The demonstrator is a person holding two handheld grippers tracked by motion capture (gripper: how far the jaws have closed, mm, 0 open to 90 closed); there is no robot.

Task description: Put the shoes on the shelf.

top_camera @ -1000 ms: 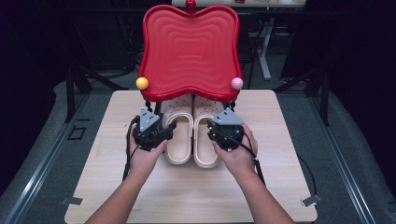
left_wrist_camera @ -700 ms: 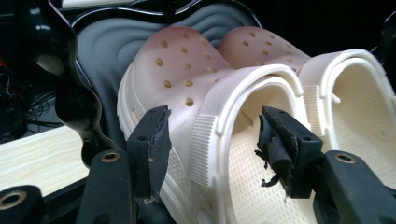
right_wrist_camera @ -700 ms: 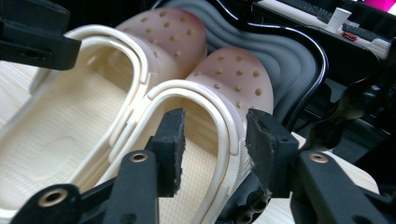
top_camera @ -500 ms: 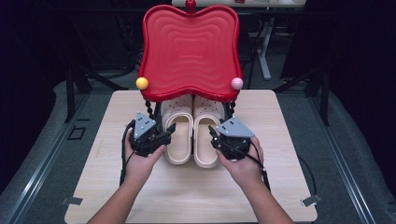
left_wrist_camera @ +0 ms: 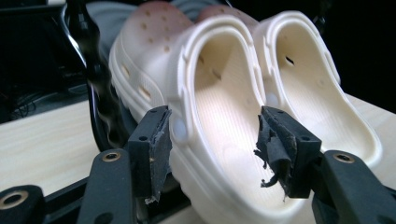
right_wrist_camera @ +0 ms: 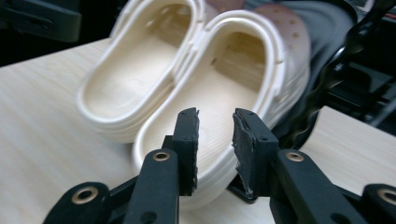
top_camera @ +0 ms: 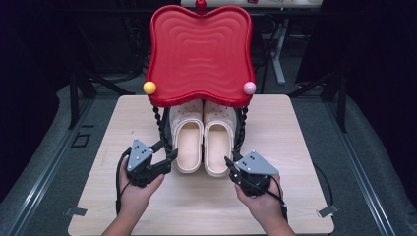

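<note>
Both grippers (top_camera: 164,160) (top_camera: 231,167) drew back from the clogs (top_camera: 202,145); right apparently narrowed.

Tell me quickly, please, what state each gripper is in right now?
Left gripper: open, jaws wide apart before the left clog, holding nothing.
Right gripper: open with a narrow gap, jaws just been closing, nothing between them.

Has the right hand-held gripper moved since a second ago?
Yes. In the high view the right hand-held gripper has drawn back toward the table's near edge, off the right clog to just behind its heel; its jaws have been closing, nothing between them.
</note>
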